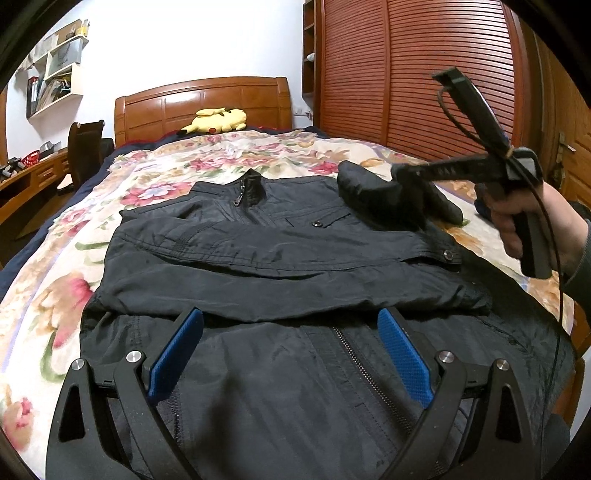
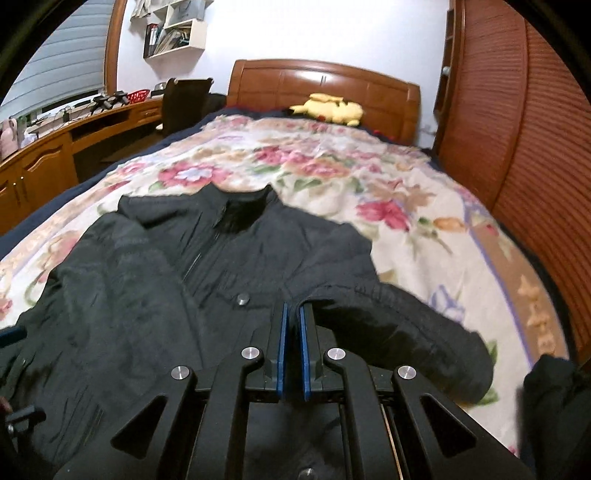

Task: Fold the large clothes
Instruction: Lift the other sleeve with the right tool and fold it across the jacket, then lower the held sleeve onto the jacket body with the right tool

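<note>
A black zip jacket (image 1: 280, 258) lies front-up on the floral bedcover (image 1: 48, 288), collar toward the headboard. One sleeve is folded across its chest. My left gripper (image 1: 290, 314) hovers open over the jacket's lower part, its blue pads (image 1: 177, 354) wide apart with nothing between them. A hand holds my right gripper (image 1: 400, 175) at the right, shut on the other sleeve (image 1: 369, 195), which is lifted off the bed and bunched. In the right wrist view the right gripper (image 2: 292, 308) has its pads nearly together on the cuff, and the sleeve (image 2: 406, 325) trails right from the jacket (image 2: 147, 277).
A yellow plush toy (image 1: 218, 120) rests by the wooden headboard (image 1: 199, 103). Slatted wardrobe doors (image 1: 424, 74) stand along the right of the bed. A desk (image 2: 55, 147) and a dark chair (image 2: 184, 99) are on the left, below wall shelves (image 2: 173, 26).
</note>
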Tool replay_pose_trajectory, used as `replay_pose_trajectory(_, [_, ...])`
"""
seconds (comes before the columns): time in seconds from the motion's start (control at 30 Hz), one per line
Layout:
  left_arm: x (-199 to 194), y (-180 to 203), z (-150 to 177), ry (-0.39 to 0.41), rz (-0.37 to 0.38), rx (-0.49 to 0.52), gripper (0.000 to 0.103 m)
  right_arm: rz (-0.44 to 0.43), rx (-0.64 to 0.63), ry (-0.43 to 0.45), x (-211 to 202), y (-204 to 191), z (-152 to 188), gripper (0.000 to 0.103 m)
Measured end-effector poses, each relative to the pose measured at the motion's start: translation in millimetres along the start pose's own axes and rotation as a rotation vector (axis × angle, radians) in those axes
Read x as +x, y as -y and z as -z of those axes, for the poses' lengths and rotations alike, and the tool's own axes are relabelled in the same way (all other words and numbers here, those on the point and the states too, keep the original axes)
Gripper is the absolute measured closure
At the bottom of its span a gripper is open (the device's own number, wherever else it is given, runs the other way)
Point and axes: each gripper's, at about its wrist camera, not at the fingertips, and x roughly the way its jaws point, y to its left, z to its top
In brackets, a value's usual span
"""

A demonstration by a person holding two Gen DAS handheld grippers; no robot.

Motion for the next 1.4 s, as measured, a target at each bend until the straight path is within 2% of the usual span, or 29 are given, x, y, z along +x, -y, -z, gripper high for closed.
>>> replay_pose_trajectory(0.1, [-1.0,-0.7,0.2,0.001,0.0,-0.001,0.007,0.0,-0.004,-0.042,-9.5,2.0,5.6,0.098])
replay_pose_trajectory(0.13, [-1.8,0.2,0.7,0.001,-0.001,-0.001,0.007,0.004,-0.015,-0.04,-10.5,1.4,-3.3,0.098])
replay_pose_trajectory(0.33, [-2.8,1.7,0.3,0.005,-0.007,0.01,0.007,0.004,-0.069,0.04,-54.9,-17.9,-20.5,0.095])
replay_pose_trajectory(0.4, [-2.7,0.9,0.7,0.005,-0.009,0.008,0.007,0.032,-0.086,0.064,-65.1,-17.0,-26.1,0.089])
replay_pose_trajectory(0.53, [-3.4,-0.6,0.9,0.004,-0.01,0.001,0.007,0.083,-0.04,0.059,-67.6,1.7,-28.7,0.049])
replay_pose_trajectory(0.57, [-3.7,-0.6,0.9,0.005,-0.01,0.001,0.007,0.099,-0.028,0.056,-65.0,8.1,-28.1,0.046])
replay_pose_trajectory(0.97, [-2.8,-0.6,1.9,-0.001,-0.007,0.006,0.007,0.235,0.129,-0.089,5.5,61.6,-17.2,0.046])
replay_pose_trajectory(1.2, [-1.9,-0.1,2.0,-0.004,-0.009,0.008,0.007,0.27,0.221,-0.161,39.7,91.3,-6.7,0.046])
replay_pose_trajectory(1.4, [-0.5,-0.2,2.1,-0.007,-0.009,0.009,0.007,0.298,0.255,-0.24,62.2,94.8,1.6,0.044])
